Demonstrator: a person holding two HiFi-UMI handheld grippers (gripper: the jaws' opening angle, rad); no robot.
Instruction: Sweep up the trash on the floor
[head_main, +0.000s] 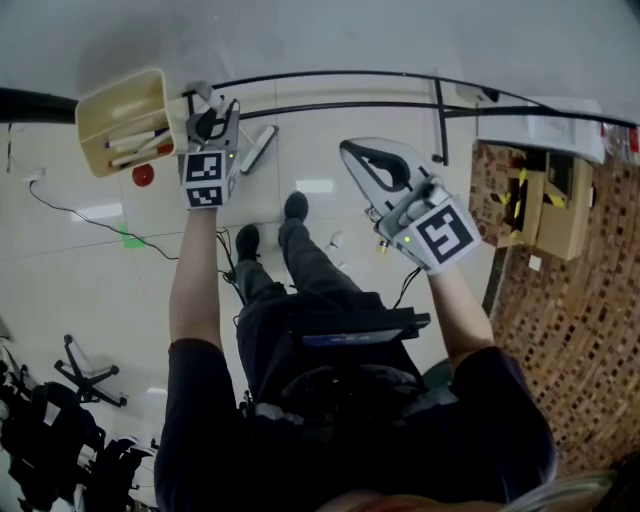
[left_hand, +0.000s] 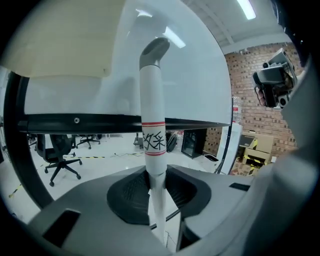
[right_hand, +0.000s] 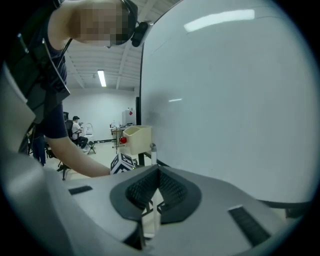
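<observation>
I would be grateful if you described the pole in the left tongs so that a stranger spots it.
Start at the big white wall panel above the black rail. Upright before it stands a white handle, clamped in the left tongs. Its bent grey cap and two red bands around black handwriting mark it out.

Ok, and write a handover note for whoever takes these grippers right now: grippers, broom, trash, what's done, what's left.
Grippers: the left gripper is closed on the white broom handle, just below its red bands. The right gripper is shut and empty.
Things: what looks like the broom head rests on the floor by the wall. Small scraps lie on the floor near the person's shoes.
Done: broom gripped.
Left: all the sweeping.
</observation>
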